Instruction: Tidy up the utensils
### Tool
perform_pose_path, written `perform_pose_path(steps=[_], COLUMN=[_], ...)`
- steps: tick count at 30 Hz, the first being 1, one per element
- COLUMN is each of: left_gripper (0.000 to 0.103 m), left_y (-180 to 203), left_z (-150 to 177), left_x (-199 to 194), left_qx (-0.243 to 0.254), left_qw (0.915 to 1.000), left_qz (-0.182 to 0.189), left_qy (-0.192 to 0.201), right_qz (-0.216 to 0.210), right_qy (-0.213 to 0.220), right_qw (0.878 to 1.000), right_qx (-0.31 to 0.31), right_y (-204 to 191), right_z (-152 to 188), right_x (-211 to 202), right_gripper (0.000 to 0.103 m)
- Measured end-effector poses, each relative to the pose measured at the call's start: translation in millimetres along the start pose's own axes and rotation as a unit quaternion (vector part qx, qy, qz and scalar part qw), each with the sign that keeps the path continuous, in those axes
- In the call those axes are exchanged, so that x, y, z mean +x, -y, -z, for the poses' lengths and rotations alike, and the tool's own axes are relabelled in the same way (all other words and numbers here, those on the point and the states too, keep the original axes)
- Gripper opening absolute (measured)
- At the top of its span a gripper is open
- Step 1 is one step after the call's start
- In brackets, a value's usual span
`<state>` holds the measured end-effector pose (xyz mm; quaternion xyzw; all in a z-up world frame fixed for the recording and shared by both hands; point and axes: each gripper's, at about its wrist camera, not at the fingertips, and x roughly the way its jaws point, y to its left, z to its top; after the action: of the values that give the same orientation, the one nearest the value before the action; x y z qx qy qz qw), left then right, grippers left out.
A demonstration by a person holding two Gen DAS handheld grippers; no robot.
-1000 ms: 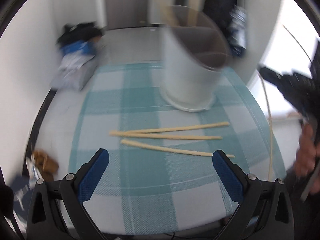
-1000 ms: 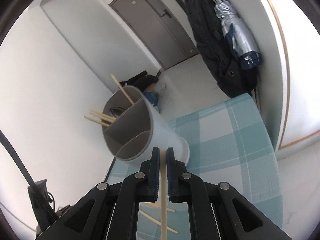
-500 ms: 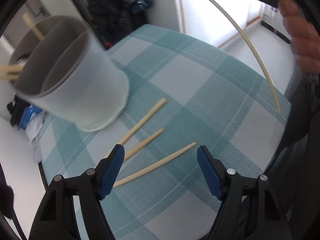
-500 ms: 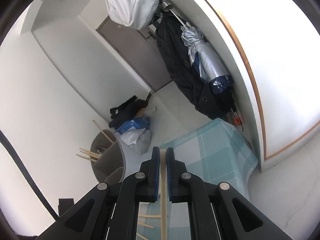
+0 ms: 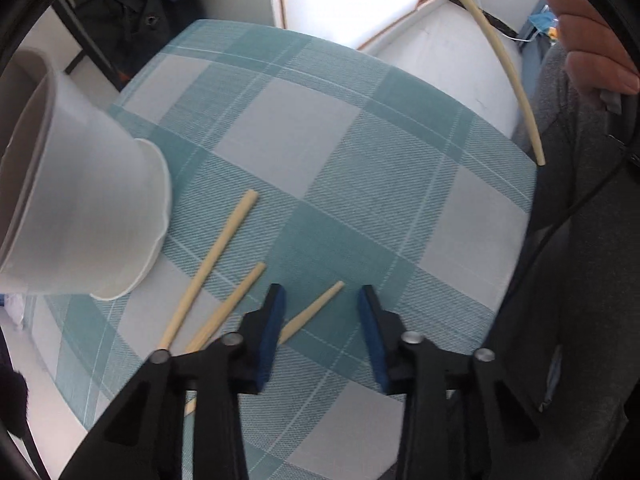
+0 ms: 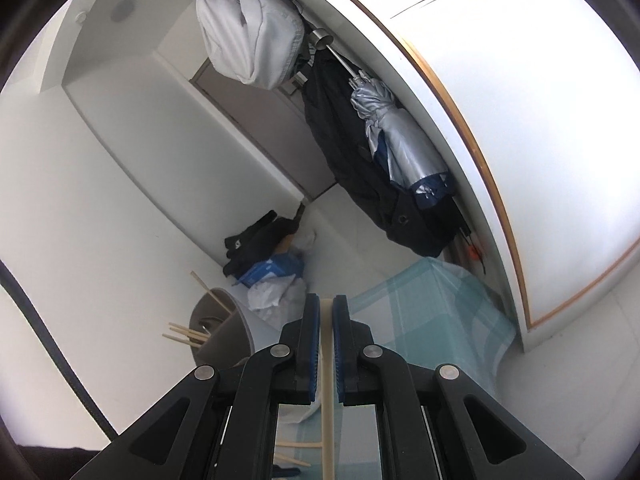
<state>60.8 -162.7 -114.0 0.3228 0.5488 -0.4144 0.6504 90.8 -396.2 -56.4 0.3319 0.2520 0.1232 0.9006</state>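
Three pale wooden chopsticks lie on the teal checked tablecloth (image 5: 332,128). My left gripper (image 5: 320,300) is open and low over the nearest chopstick (image 5: 312,312), whose tip lies between the blue pads. The other two chopsticks (image 5: 212,264) lie to its left. A white utensil holder (image 5: 80,208) stands at the left; it shows in the right wrist view (image 6: 224,332) with several chopsticks inside. My right gripper (image 6: 326,312) is shut on a chopstick (image 6: 327,400), held high; that chopstick shows in the left wrist view (image 5: 504,52).
The table's right edge (image 5: 528,200) is near the person's grey clothing. Dark coats and a folded umbrella (image 6: 396,148) hang by the wall beyond the table. Bags (image 6: 272,264) lie on the floor.
My left gripper has come down close over the nearest chopstick and its jaws have narrowed. My right gripper has tilted further upward, still holding its chopstick.
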Motion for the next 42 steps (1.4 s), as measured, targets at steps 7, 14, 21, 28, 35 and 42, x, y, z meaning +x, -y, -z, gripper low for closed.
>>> perform_pose_path(steps=[7, 14, 21, 28, 35, 42], left_gripper=[0.004, 0.001, 0.0, 0.0, 0.0, 0.0], left_y=[2.4, -10.9, -30.5, -47.7, -56.9, -47.0], left_z=[-8.4, -14.1, 0.5, 28.8, 49.4, 85.1], left_x=[0.2, -1.0, -29.8, -74.2, -119.5, -143.6], left_qx=[-0.014, -0.085, -0.185, -0.277, -0.365, -0.449], left_qw=[0.9998, 0.9961, 0.9785, 0.9408, 0.8787, 0.8064], left_qz=[0.011, -0.015, -0.028, -0.049, -0.077, -0.091], left_qy=[-0.001, 0.015, 0.087, 0.188, 0.298, 0.374], right_qz=[-0.003, -0.003, -0.001, 0.001, 0.009, 0.009], right_qy=[-0.004, 0.0, 0.0, 0.002, 0.032, 0.034], right_qw=[1.0, 1.0, 0.999, 0.997, 0.992, 0.987], right_qx=[-0.004, -0.029, -0.049, -0.072, -0.122, -0.158], right_y=[-2.2, -12.5, -24.0, -38.2, -62.4, -82.3], right_z=[1.5, 4.7, 11.6, 21.6, 31.2, 43.2], right_x=[3.0, 2.0, 3.9, 3.7, -5.2, -8.4], right_gripper=[0.006, 0.006, 0.006, 0.006, 0.006, 0.006])
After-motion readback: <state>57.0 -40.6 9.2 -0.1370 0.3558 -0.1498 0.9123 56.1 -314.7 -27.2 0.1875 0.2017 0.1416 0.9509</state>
